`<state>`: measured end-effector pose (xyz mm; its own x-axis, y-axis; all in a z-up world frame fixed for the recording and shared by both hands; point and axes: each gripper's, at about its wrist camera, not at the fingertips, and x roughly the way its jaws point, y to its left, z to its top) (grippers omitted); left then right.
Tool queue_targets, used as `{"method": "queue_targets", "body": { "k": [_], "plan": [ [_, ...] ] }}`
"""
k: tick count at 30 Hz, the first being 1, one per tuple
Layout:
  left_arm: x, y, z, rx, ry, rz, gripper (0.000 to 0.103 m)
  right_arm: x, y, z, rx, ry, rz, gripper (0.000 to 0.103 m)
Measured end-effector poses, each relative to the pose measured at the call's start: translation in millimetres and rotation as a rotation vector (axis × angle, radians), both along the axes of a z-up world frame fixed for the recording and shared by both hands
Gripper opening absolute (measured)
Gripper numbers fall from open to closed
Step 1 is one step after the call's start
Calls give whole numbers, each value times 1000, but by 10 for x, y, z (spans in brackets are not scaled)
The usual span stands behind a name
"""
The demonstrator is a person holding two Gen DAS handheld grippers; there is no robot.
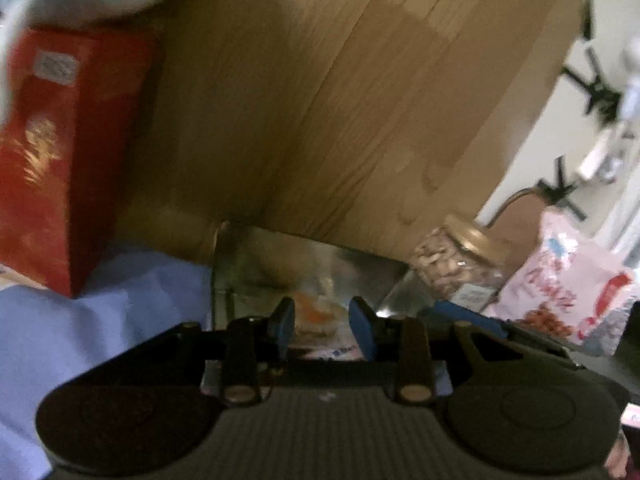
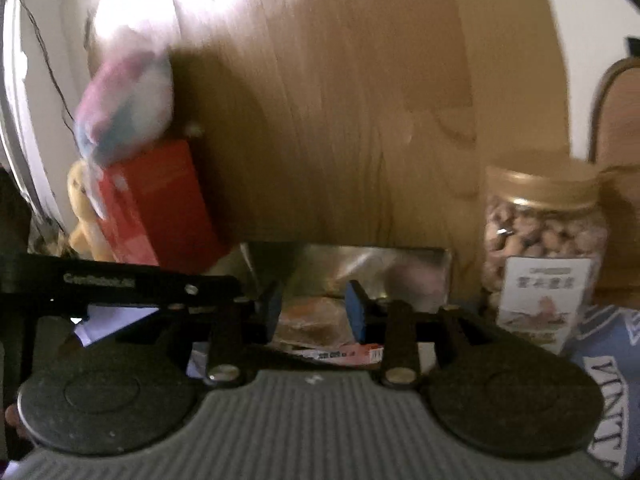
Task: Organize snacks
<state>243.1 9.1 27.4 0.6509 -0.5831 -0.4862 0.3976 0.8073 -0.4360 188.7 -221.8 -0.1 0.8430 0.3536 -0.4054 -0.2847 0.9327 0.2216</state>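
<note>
**A:** How are your fingers set right now?

**B:** My left gripper (image 1: 323, 330) has its blue fingers (image 1: 282, 326) a modest way apart. A flat clear snack packet (image 1: 320, 320) with an orange patch shows in the gap, but blur keeps me from telling whether the pads press it. My right gripper (image 2: 314, 314) is much the same: blue fingers (image 2: 355, 314) moderately spread, with a brownish wrapped snack (image 2: 316, 324) seen between them, and I can't tell if they touch it.

**A:** Where do those snacks lie?

**B:** Both sit low, right at the fingertips, in front of a shiny metal tray (image 1: 280, 260) whose crinkled wall reflects the light. The tray stands against a tall wooden panel (image 1: 340, 100) with a lengthwise grain.

**A:** What else is around?

**B:** A red cardboard box (image 1: 52, 160), upright, stands to the left of the tray, on a pale blue cloth (image 1: 100, 320). In the right view a soft, blurred plastic bag (image 2: 124, 108) lies atop that box. To the right of the tray stands a clear jar of nuts (image 2: 544, 240), with a gold lid and a white label. Beyond it in the left view leans a pink printed snack bag (image 1: 568, 284). A blue fabric with white lettering (image 2: 608, 380) lies beside the jar.
</note>
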Motion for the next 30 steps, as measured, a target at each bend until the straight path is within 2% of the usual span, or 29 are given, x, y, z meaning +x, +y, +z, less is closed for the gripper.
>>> {"method": "queue_targets", "body": {
  "k": [2, 4, 6, 9, 13, 16, 18, 21, 24, 27, 30],
  "plan": [
    [-182, 160, 5, -17, 15, -17, 30, -193, -44, 32, 38, 4, 60, 39],
    [-400, 291, -45, -26, 56, -28, 30, -305, -10, -3, 59, 55, 173, 39],
    [-618, 398, -122, -42, 86, -33, 30, -342, 111, -112, 22, 120, 231, 39],
    [-951, 499, -277, -61, 143, -22, 30, -276, 245, -313, -10, 200, 241, 39],
    [-1167, 546, -532, -83, 236, -8, 30, -165, 253, -539, 85, 317, 229, 39],
    [-1175, 525, -681, -82, 278, 0, 27, -306, 216, -574, 153, 366, 238, 35],
    [-1179, 581, -723, -100, 290, 14, 23, -436, 245, -497, 161, 367, 261, 32],
    [-1257, 687, -724, -132, 298, 7, 23, -685, 349, -404, 137, 342, 299, 33],
    [-1387, 797, -694, -122, 292, 18, 26, -965, 441, -370, 107, 324, 338, 36],
    [-1538, 967, -614, -109, 263, 37, 26, -1212, 490, -302, 32, 228, 296, 36],
    [-1714, 1105, -548, -116, 240, 17, 29, -1468, 341, -250, 99, 176, 238, 41]
  ]
}}
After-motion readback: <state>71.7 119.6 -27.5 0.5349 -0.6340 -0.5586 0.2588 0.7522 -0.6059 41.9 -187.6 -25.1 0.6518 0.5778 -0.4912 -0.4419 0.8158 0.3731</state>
